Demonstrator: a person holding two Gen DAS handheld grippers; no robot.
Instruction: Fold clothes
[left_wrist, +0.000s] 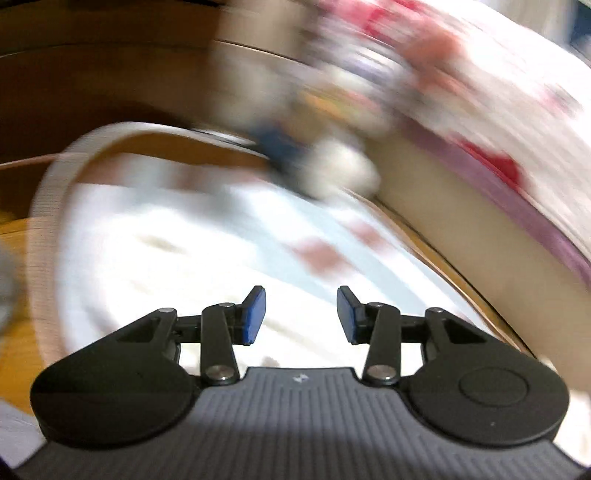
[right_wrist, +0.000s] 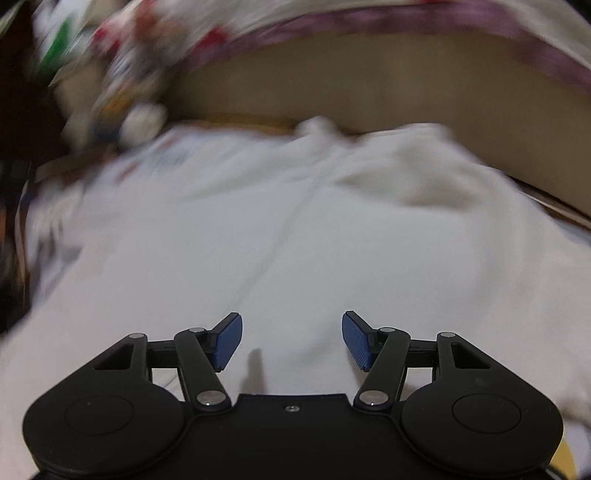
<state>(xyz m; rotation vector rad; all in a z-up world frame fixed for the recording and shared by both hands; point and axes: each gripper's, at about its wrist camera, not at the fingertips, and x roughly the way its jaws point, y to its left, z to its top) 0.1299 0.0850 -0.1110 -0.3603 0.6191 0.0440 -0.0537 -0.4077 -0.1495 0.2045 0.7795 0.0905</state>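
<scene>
A white garment (right_wrist: 288, 229) lies spread on a wooden surface, and both views are blurred by motion. In the right wrist view it fills the middle, with a bunched fold (right_wrist: 399, 170) at the far right. My right gripper (right_wrist: 291, 339) hovers just above the cloth, open, with nothing between its blue pads (right_wrist: 229, 341). In the left wrist view the same white garment (left_wrist: 192, 251) shows a faint reddish print (left_wrist: 317, 254) and a ribbed cream edge (left_wrist: 40, 206) along its left side. My left gripper (left_wrist: 301, 315) is open over the cloth and holds nothing.
A bed side (right_wrist: 369, 85) in beige rises behind the garment, topped by a patterned red, white and purple cover (left_wrist: 498, 110). Blurred colourful items (left_wrist: 325, 162) sit at the far corner. Wooden floor (left_wrist: 14, 221) shows to the left.
</scene>
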